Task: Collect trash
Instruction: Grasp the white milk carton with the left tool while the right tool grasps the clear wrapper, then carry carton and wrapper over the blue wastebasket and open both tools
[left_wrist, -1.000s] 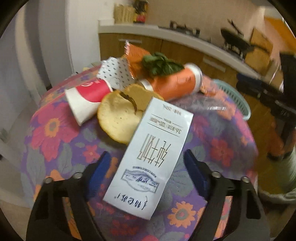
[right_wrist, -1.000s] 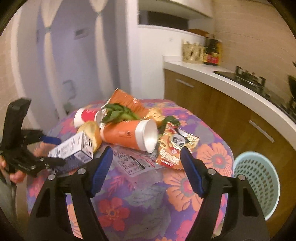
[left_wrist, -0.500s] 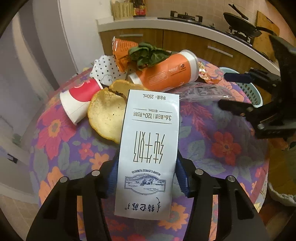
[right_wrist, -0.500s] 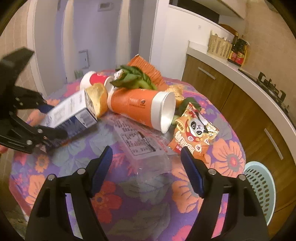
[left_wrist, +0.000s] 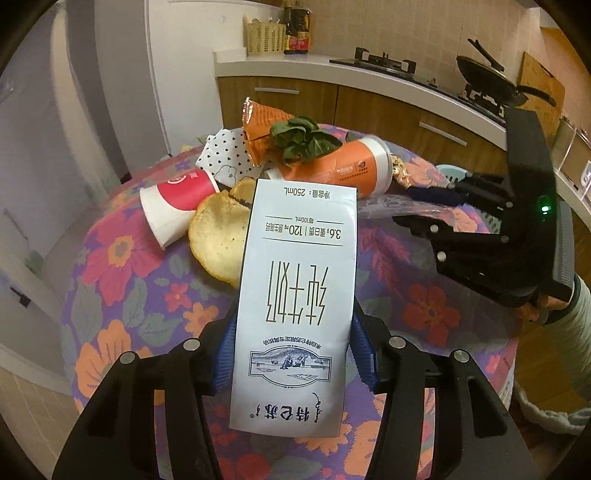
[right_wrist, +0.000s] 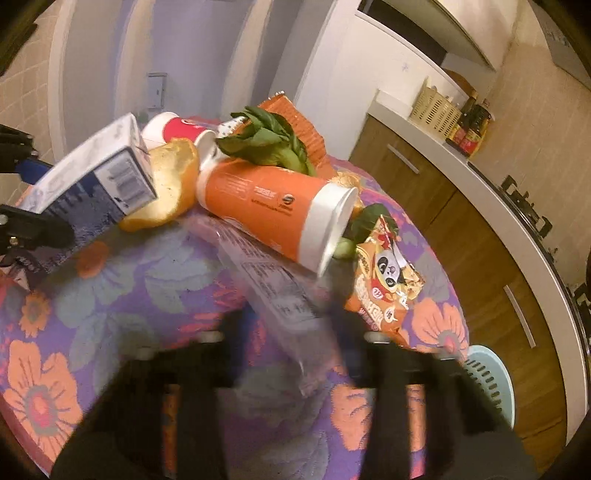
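Note:
My left gripper (left_wrist: 293, 354) is shut on a white milk carton (left_wrist: 295, 295), held above the flowered table; the carton also shows in the right wrist view (right_wrist: 96, 173). My right gripper (right_wrist: 291, 332) is blurred, its jaws either side of a clear plastic wrapper (right_wrist: 273, 280) on the table; I cannot tell whether it grips it. It also appears in the left wrist view (left_wrist: 436, 206), fingers at the wrapper (left_wrist: 391, 206). An orange cup (right_wrist: 273, 210), leafy greens (right_wrist: 269, 140), bread (right_wrist: 166, 184), a red cup (left_wrist: 173, 206) and a panda snack bag (right_wrist: 384, 280) lie on the table.
A light blue basket (right_wrist: 487, 380) stands on the floor right of the round table (right_wrist: 110, 295). A wooden kitchen counter (left_wrist: 369, 85) with a stove runs behind. A polka-dot paper (left_wrist: 225, 158) and an orange wrapper (left_wrist: 258, 125) lie at the far side.
My left gripper has closed on the milk carton and lifted it. My right gripper has moved forward and down to the clear wrapper, its jaws narrowing.

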